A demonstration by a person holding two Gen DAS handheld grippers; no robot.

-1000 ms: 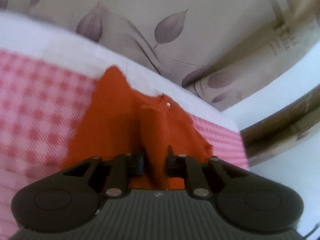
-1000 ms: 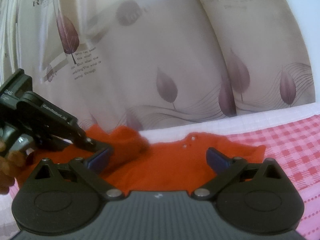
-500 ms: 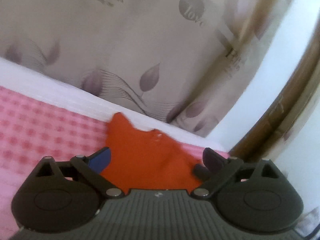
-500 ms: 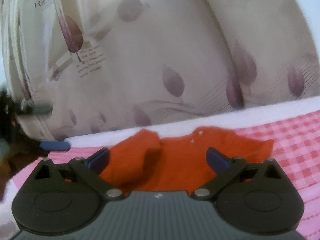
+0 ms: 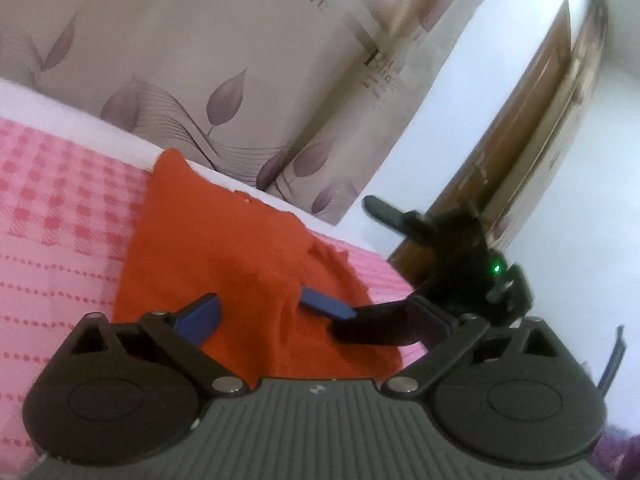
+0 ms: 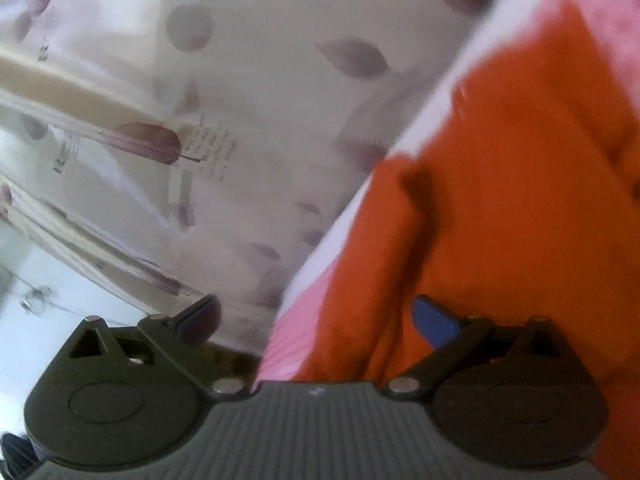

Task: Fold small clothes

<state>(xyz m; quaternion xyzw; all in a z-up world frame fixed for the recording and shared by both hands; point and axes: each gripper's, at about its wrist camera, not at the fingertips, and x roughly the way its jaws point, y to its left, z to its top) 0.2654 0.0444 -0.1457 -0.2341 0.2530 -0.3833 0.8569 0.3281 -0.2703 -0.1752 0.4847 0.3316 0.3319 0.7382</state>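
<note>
A small orange knit garment [image 5: 224, 248] lies on the pink checked cover, with one side folded over into a raised ridge. It fills the right half of the right wrist view [image 6: 500, 200]. My left gripper [image 5: 320, 316] is open and empty just above the garment's near edge. My right gripper [image 6: 320, 320] is open and empty; it also shows in the left wrist view [image 5: 360, 256], reaching in from the right, with one blue pad [image 5: 328, 304] low over the folded edge. Whether that pad touches the cloth I cannot tell.
The pink checked cover [image 5: 60, 216] ends at a white border [image 5: 80, 124] along the back. A leaf-print curtain [image 5: 240, 60] hangs behind it. A brown wooden door frame [image 5: 520, 128] and a white wall stand at the right.
My left gripper let go of the orange garment, opened and drew back. My right gripper swung in from the right, tilted steeply, and now sits low over the garment's folded side.
</note>
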